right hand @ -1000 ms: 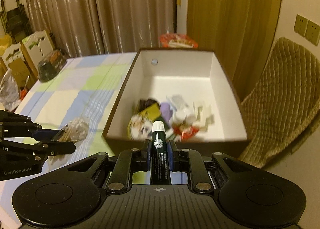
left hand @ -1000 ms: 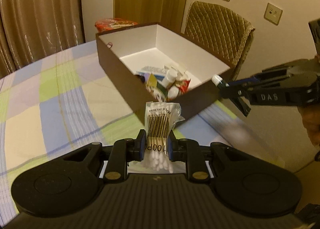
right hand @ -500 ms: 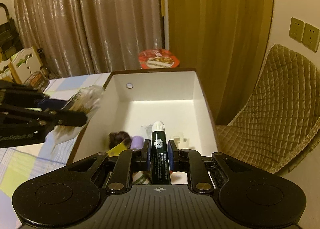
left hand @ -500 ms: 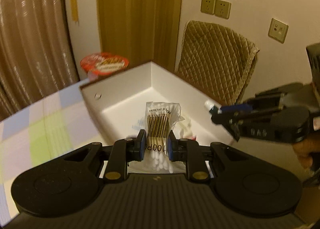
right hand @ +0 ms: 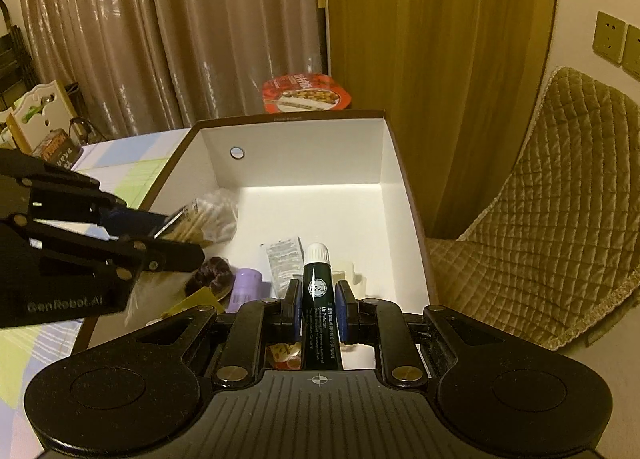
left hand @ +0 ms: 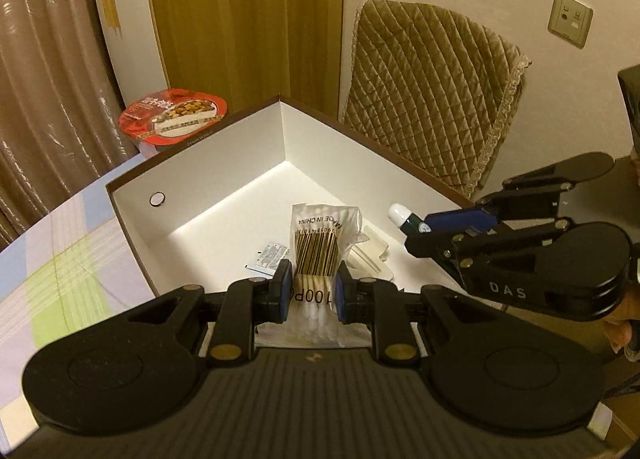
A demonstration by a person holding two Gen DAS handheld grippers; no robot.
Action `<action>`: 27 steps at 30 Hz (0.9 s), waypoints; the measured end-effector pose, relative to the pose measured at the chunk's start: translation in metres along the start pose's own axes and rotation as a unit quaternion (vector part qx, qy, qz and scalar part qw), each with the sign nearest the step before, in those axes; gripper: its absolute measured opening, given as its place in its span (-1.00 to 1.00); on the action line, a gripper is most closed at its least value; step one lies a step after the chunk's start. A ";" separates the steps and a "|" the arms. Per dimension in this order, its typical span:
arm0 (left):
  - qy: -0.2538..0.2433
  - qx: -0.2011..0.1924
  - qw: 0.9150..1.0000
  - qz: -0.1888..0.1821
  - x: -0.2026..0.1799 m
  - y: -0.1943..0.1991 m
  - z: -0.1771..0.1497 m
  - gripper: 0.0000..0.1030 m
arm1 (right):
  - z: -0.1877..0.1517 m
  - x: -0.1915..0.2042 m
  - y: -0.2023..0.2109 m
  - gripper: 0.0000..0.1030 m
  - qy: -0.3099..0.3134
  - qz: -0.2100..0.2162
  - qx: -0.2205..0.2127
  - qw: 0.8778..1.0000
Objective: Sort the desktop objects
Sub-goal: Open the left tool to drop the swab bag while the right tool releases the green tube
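Left gripper pinches the cotton-swab packet, right gripper the lip-balm tube; both hang over the box, probably near its front edge, for dropping in.

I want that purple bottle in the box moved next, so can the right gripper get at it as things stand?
Probably not yet. The right gripper is shut on a green tube, so its jaws are taken. The purple bottle lies uncovered in the box, close to the left; once the tube is dropped, the way looks free.
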State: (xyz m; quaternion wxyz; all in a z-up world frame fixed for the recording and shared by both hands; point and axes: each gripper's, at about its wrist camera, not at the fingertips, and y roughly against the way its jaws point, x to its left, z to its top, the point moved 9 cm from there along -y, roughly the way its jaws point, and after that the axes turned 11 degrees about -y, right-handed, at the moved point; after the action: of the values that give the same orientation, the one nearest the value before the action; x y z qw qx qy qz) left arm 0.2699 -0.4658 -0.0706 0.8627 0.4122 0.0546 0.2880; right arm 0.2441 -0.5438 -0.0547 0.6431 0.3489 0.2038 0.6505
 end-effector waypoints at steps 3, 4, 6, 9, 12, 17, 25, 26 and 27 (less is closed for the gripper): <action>0.001 0.004 1.000 0.000 0.001 -0.006 -0.002 -0.66 | 0.001 0.002 -0.004 -0.70 0.006 0.000 0.002 1.000; 0.001 0.005 1.000 0.000 0.002 -0.007 -0.003 -0.66 | 0.002 0.003 -0.005 -0.70 0.007 0.000 0.002 1.000; 0.002 0.006 1.000 0.000 0.004 -0.009 -0.003 -0.66 | 0.002 0.004 -0.007 -0.70 0.009 -0.001 0.003 1.000; 0.005 0.006 1.000 0.001 0.006 -0.012 -0.002 -0.63 | 0.002 0.006 -0.012 -0.70 0.013 -0.002 0.005 1.000; 0.008 0.001 1.000 0.003 0.009 -0.013 0.001 -0.46 | 0.001 0.007 -0.014 -0.70 0.016 -0.004 0.008 1.000; 0.013 -0.012 1.000 0.013 0.017 -0.006 0.005 -0.23 | -0.002 0.007 -0.020 -0.69 0.020 -0.006 0.015 1.000; 0.035 -0.027 0.998 0.036 0.034 0.012 0.004 -0.20 | 0.000 0.013 -0.030 -0.69 0.041 -0.004 0.023 0.999; 0.036 -0.027 0.998 0.037 0.035 0.013 0.004 -0.20 | 0.000 0.013 -0.031 -0.69 0.043 -0.004 0.023 0.999; 0.037 -0.028 0.998 0.038 0.035 0.015 0.003 -0.20 | 0.001 0.014 -0.032 -0.69 0.044 -0.003 0.022 0.999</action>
State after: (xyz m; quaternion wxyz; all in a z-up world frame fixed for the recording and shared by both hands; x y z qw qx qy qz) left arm 0.2934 -0.4414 -0.0525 0.8594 0.3792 0.0626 0.3372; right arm 0.2684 -0.5273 -0.0744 0.6277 0.3333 0.2474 0.6586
